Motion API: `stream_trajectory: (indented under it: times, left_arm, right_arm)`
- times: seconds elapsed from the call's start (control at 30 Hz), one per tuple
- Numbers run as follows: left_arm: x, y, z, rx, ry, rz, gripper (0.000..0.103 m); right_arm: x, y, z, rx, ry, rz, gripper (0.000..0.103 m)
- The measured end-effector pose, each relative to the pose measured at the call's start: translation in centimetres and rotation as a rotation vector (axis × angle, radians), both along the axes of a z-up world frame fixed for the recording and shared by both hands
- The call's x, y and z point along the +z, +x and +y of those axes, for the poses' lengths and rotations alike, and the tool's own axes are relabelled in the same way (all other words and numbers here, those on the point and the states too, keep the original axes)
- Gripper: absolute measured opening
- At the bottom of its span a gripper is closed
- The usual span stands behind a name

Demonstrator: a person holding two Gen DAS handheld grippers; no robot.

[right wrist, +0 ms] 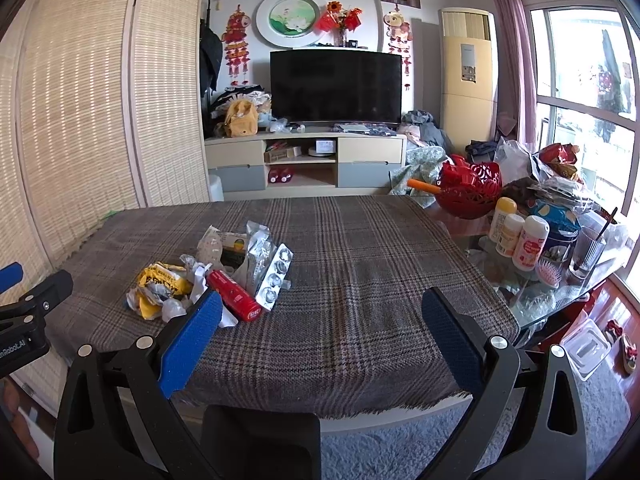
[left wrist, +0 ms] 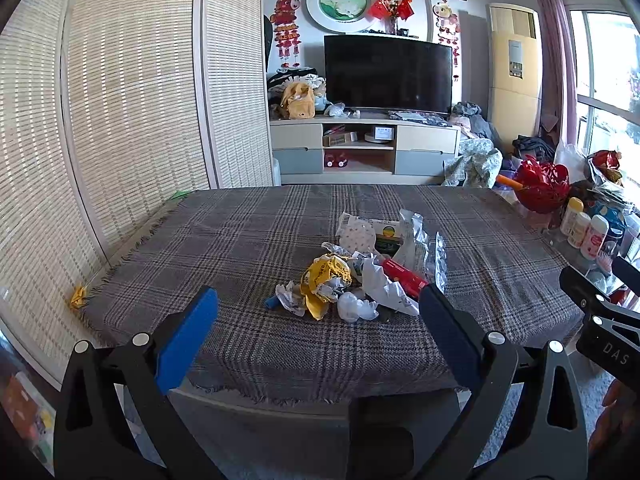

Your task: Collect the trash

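A heap of trash lies on the plaid tablecloth (left wrist: 240, 248): a crumpled yellow wrapper (left wrist: 324, 276), white paper wads (left wrist: 354, 306), a red tube (left wrist: 404, 276), a silver blister pack (left wrist: 440, 260) and foil bags (left wrist: 412, 236). My left gripper (left wrist: 316, 316) is open and empty, above the near table edge, with the heap just beyond its fingertips. In the right wrist view the heap sits left of centre: yellow wrapper (right wrist: 160, 284), red tube (right wrist: 234, 296), blister pack (right wrist: 274, 276). My right gripper (right wrist: 322, 316) is open and empty, to the right of the heap.
A glass side table (right wrist: 536, 312) at the right holds bottles (right wrist: 530, 248), a glass with a spoon (right wrist: 588, 252), a red basket (right wrist: 468, 192) and bags. A bamboo screen (left wrist: 132, 100) stands at the left. A TV cabinet (left wrist: 360, 148) is beyond the table. A yellow scrap (left wrist: 79, 297) lies at the table's left edge.
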State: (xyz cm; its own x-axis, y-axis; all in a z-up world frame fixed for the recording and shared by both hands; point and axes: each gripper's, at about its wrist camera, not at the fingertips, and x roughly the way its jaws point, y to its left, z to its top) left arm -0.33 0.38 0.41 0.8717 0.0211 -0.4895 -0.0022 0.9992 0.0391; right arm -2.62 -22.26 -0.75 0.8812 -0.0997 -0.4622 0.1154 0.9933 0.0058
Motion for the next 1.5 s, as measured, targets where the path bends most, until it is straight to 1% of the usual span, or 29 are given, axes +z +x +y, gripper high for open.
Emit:
stream_trajectory:
  times: [1.07, 1.5]
  left_arm:
    - [-0.67, 0.12, -0.01, -0.002, 0.008, 0.006, 0.095]
    - [-0.78, 0.3, 0.23, 0.001, 0.01, 0.015, 0.095]
  right_arm:
    - [-0.1, -0.09, -0.27, 0.0, 0.011, 0.006, 0.1]
    - [-0.33, 0.12, -0.52, -0.003, 0.021, 0.032, 0.1]
